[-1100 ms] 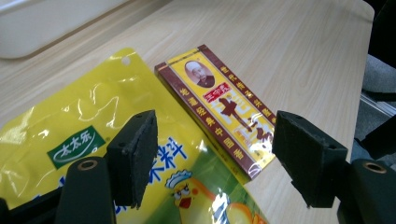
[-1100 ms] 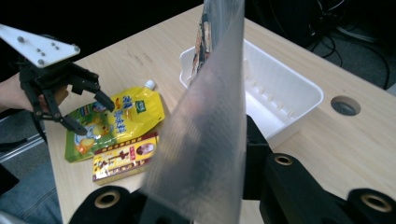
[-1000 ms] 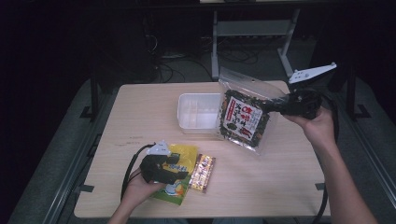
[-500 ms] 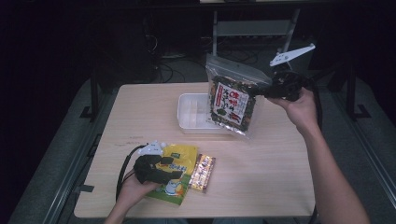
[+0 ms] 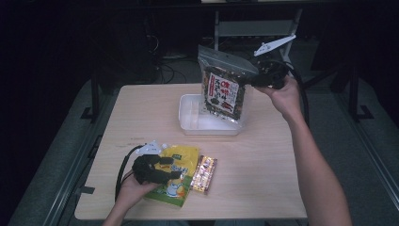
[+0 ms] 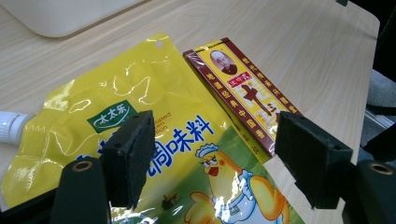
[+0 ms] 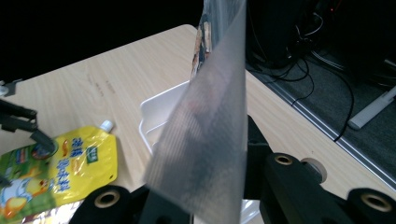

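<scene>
Seaweed bag (image 5: 225,92) hangs above the white tray (image 5: 189,121), upper centre.
My right gripper (image 5: 260,77) clamps its top edge; my left gripper (image 5: 173,168), released, straddles the yellow pouch (image 5: 181,181) on the desk (image 5: 263,174).

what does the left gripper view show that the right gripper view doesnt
The left gripper view alone gives the red and yellow flat packet beside the pouch, and the left gripper with open jaws over the pouch's printed chicken. The right gripper view alone gives the clear seaweed bag clamped in the right gripper, with cables on the floor. Both show the yellow pouch, the white tray and the wooden table.
</scene>
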Action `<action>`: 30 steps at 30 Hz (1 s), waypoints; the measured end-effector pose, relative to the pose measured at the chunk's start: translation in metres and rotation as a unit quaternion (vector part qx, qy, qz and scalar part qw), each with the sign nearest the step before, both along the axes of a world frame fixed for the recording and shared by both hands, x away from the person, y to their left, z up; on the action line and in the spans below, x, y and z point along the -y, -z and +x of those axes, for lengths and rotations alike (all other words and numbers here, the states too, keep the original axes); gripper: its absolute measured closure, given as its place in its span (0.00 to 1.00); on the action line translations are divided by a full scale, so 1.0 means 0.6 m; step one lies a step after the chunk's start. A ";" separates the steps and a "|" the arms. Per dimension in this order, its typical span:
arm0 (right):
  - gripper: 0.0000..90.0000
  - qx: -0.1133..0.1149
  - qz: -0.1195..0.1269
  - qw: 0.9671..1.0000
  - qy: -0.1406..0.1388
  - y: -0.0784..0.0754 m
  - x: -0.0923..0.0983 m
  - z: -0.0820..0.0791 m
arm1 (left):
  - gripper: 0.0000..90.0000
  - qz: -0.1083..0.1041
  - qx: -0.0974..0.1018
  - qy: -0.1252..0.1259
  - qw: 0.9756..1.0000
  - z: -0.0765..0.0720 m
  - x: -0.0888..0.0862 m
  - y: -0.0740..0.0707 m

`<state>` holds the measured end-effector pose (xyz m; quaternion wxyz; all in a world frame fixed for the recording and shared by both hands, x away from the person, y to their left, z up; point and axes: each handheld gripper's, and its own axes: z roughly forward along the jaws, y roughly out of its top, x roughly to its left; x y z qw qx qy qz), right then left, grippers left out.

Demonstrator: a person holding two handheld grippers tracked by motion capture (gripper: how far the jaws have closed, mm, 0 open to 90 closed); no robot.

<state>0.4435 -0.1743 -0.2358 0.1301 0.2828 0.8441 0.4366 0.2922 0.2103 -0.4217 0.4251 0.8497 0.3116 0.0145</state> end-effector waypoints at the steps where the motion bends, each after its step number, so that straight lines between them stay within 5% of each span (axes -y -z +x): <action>1: 0.87 0.001 0.001 1.000 0.001 0.002 -0.001 0.004 | 0.32 0.001 0.000 0.000 1.000 0.000 0.000 0.001; 11: 0.87 0.008 -0.001 1.000 0.026 0.029 -0.009 0.040 | 0.31 -0.002 -0.002 -0.006 1.000 0.002 -0.006 0.002; 30: 0.87 -0.002 -0.015 0.999 0.037 0.085 -0.028 0.066 | 0.31 -0.002 -0.004 -0.007 1.000 0.004 -0.012 0.004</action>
